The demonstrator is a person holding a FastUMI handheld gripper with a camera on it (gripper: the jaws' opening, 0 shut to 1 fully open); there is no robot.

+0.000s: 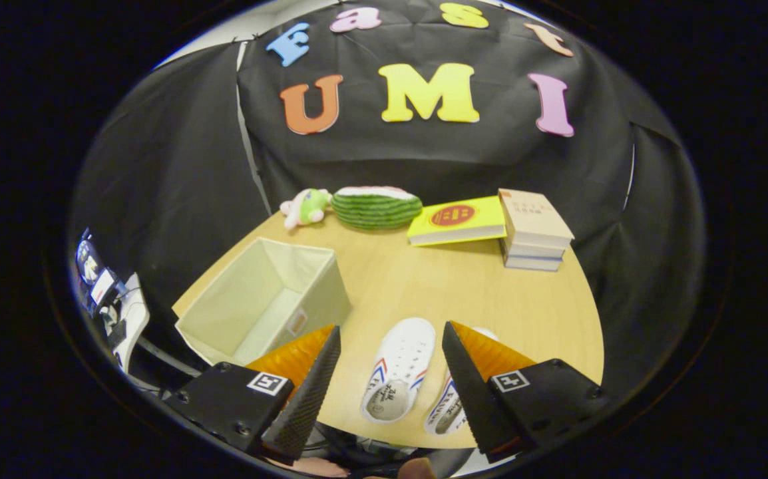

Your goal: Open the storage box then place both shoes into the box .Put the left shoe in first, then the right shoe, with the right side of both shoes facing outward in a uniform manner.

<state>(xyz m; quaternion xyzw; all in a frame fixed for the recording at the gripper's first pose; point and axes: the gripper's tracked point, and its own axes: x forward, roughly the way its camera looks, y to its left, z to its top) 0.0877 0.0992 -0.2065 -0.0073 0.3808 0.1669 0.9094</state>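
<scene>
My gripper (390, 372) hangs with fingers spread wide, pinching nothing, above the table's (464, 299) near edge. The left shoe (398, 369) lies between the fingers, long axis running away from me, heel at the near edge — its mate (449, 412) sits just beside it, half hidden under one finger. The storage box (267, 303) already stands open at the table's near corner, just ahead of the other finger — I judge pinching the left shoe comes next.

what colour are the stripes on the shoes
Red and blue stripes on the white canvas shoes, gripper view; gripper open.
</scene>
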